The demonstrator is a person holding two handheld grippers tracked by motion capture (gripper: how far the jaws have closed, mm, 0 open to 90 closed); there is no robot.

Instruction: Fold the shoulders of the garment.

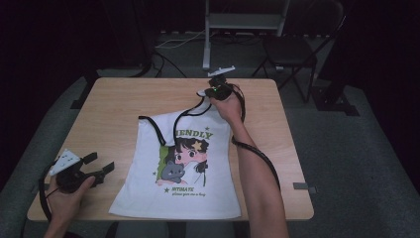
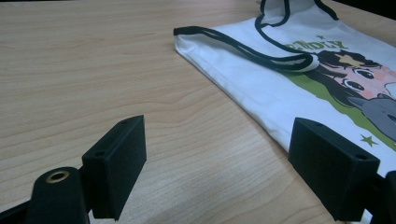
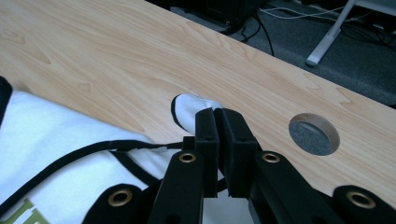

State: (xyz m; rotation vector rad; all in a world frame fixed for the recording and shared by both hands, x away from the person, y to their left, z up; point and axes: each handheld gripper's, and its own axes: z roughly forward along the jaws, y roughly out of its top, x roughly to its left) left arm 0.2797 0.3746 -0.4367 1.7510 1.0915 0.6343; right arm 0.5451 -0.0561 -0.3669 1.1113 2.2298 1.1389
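Item, far left: we hold the left gripper (image 1: pixel 101 166) low near the table's (image 1: pixel 114 94) near-left corner, its jaws standing wide apart with nothing but bare wood between them, and a strip of bare table between them and the garment's side seam in the left gripper view. Item, centre: the white sleeveless top (image 1: pixel 181 173), black-trimmed, printed with a cartoon girl and a grey cat, lies front-up and mostly flat, hem toward us, one shoulder strap (image 2: pixel 243 44) looped back loosely across the chest. Item, right: we have the right gripper (image 3: pixel 215 122) at the far side of the table, jaws pressed together on the other strap's tip (image 3: pixel 189 109), the white fabric bulging just past the pads. Risks as we judge them: the bite is thin, on a fold of trim only, so a quick pull may slip it free; with the left gripper idle and nothing pinning the hem, pulling may drag the whole top askew or bunch the print; the loose strap may snag or stay folded under; the cable hole (image 3: pixel 314 134) lies near the clamped tip and could catch the fabric.
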